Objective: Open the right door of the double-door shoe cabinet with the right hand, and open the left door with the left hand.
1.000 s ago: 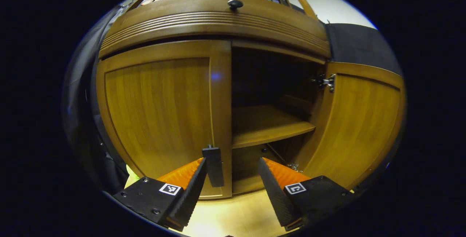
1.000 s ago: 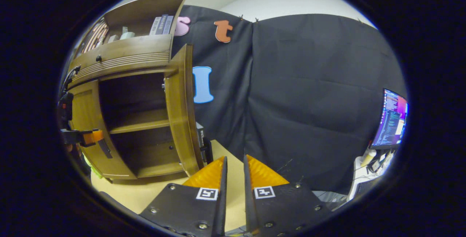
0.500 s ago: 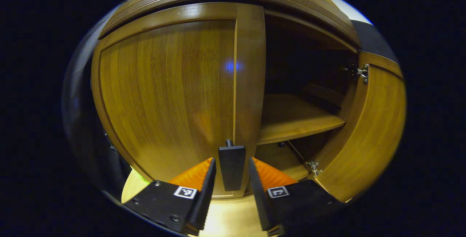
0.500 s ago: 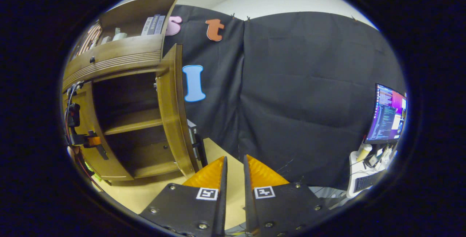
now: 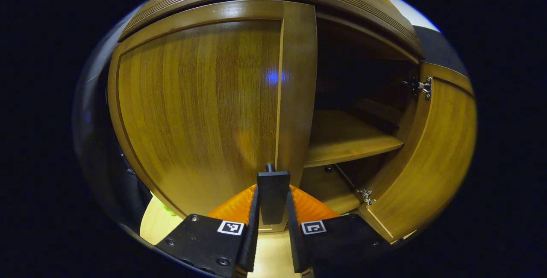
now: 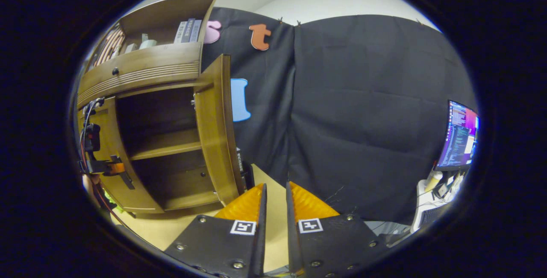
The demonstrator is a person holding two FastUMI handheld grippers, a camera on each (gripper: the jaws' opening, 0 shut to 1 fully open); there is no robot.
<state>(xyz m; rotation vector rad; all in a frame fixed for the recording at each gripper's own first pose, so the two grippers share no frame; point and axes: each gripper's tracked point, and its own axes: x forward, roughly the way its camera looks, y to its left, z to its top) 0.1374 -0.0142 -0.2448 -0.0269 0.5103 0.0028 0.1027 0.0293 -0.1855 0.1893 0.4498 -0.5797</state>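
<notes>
**Handle of left door pinched, right door swung wide**

Handle (image 5: 273,197) of the left door (image 5: 201,107) is gripped between both fingers of the left gripper (image 5: 273,226), which press against its two sides; the door itself is seen shut, directly ahead of that gripper. To the gripper's right the cabinet interior is exposed, with a shelf (image 5: 346,139) inside, and beyond it the right door (image 5: 427,158) is swung open. The right gripper (image 6: 274,209) is held well away from the cabinet (image 6: 149,111), its fingers nearly pressed together on nothing. The open right door is seen ahead and to its left, and the left gripper is seen at the left door.
</notes>
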